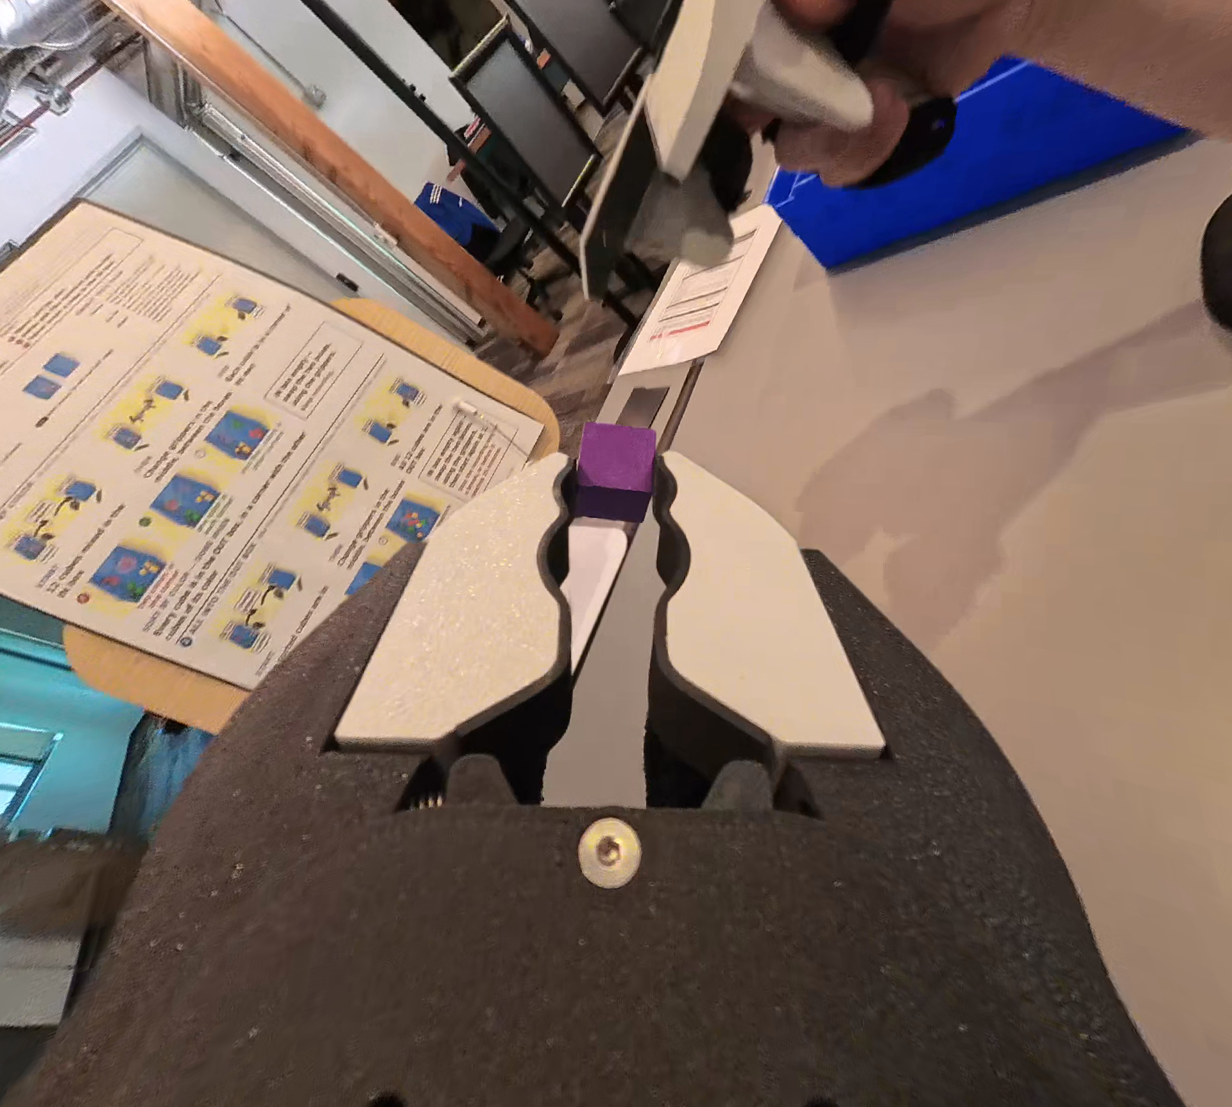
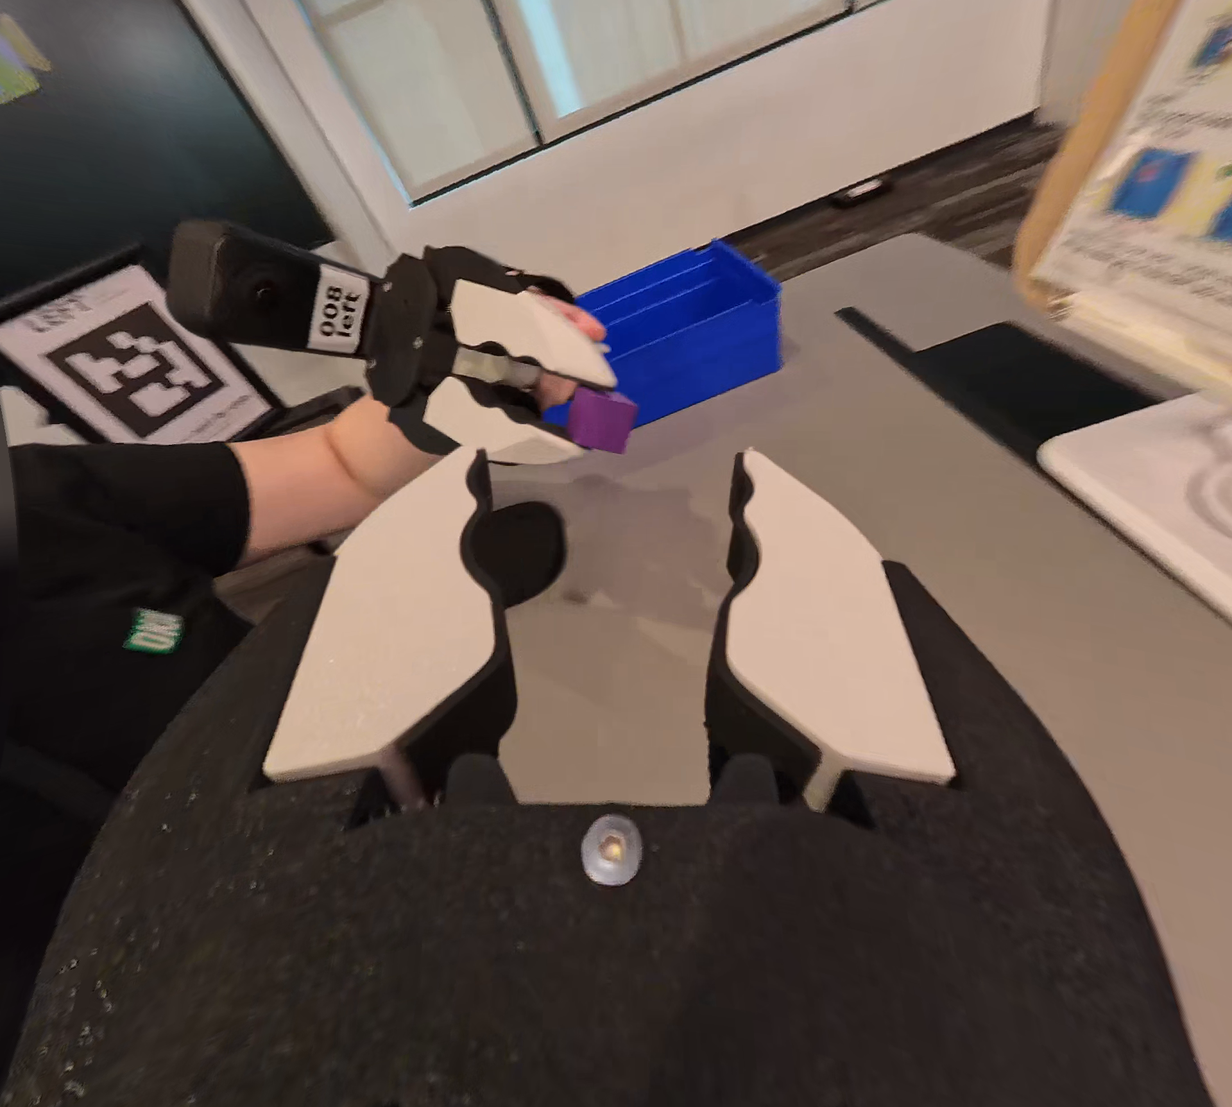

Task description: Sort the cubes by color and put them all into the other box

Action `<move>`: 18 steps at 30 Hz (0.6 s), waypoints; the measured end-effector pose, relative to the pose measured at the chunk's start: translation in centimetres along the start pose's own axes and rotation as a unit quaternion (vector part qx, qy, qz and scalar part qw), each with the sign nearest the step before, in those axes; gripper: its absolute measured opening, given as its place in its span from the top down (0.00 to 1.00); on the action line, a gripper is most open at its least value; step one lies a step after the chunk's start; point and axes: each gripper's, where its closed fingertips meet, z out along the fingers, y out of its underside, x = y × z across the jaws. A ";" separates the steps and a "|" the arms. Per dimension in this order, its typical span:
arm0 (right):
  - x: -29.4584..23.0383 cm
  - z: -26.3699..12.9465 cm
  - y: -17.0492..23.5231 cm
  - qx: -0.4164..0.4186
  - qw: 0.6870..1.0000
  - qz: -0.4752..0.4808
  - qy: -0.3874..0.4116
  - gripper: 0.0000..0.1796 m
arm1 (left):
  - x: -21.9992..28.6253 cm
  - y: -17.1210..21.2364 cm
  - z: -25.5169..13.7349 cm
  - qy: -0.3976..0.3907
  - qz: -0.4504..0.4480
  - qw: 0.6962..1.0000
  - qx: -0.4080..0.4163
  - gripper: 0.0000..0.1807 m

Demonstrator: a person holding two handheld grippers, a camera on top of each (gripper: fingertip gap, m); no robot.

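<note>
Left wrist view: left gripper [image 1: 615, 465] pinches a purple cube [image 1: 615, 470].
Light, rigid, flat-sided; grip opposite faces. Right gripper [image 2: 610, 465] jaws wide, empty.

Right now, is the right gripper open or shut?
Open: the right gripper has a wide gap between its fingers, with nothing held and only grey table showing.

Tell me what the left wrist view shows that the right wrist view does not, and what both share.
Only the left wrist view shows the row of dark monitors and the wooden beam.

Only the right wrist view shows the windowed doors, the framed black-and-white marker, and the right gripper open and empty.

Both show the purple cube pinched in the left gripper, a blue box, the grey table and the instruction sheet.
</note>
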 end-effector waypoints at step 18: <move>-1.0 4.8 3.5 -0.064 0.982 0.119 -0.129 0.88 | 2.2 -0.9 1.4 0.023 0.004 1.000 0.018 0.88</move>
